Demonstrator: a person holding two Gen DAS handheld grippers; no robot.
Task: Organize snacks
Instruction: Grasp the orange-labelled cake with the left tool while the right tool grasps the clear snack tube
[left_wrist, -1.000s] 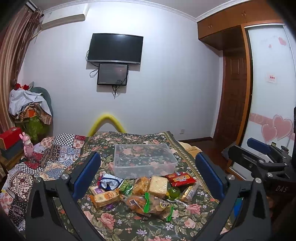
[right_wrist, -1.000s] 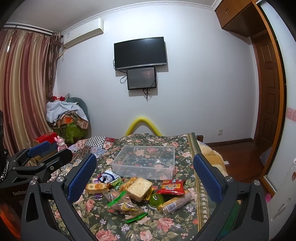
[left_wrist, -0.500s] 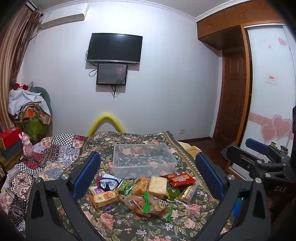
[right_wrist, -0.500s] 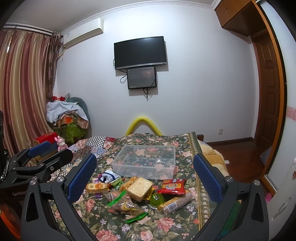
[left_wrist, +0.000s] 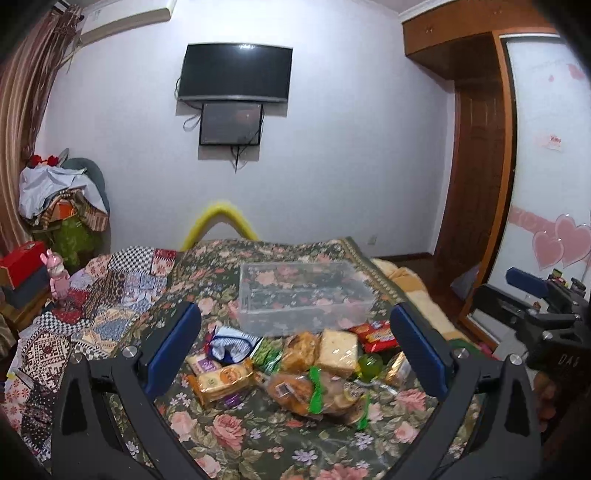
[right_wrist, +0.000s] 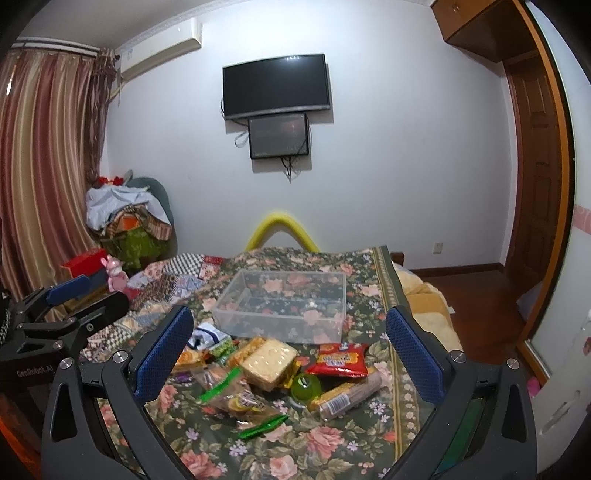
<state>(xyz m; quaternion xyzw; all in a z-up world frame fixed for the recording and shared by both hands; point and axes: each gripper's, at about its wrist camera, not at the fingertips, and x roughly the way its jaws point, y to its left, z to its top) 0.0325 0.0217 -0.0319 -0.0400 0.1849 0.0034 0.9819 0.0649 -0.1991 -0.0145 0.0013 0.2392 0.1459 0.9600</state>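
A heap of snack packets lies on the floral bedspread (left_wrist: 258, 435): a pale cracker block (left_wrist: 338, 352) (right_wrist: 269, 357), a red packet (left_wrist: 373, 334) (right_wrist: 341, 363), a green jelly cup (left_wrist: 369, 365) (right_wrist: 306, 386), an orange biscuit pack (left_wrist: 221, 380) and a clear bag with green trim (left_wrist: 314, 393) (right_wrist: 236, 395). Behind the heap stands an empty clear plastic box (left_wrist: 303, 295) (right_wrist: 282, 304). My left gripper (left_wrist: 295, 350) hovers open in front of the heap. My right gripper (right_wrist: 290, 354) is open too, nothing between its fingers. Each gripper shows at the edge of the other's view.
A patchwork quilt (left_wrist: 107, 291) covers the bed's left side. Left of it are a red box (left_wrist: 22, 260), a pink toy (left_wrist: 57, 269) and a chair piled with clothes (left_wrist: 62, 199). A yellow foam arch (left_wrist: 221, 218) rises behind the bed. Wood floor and a wardrobe (left_wrist: 546, 177) lie right.
Both views have drifted very slightly; the snacks and the box lie as before. Both grippers stay open.
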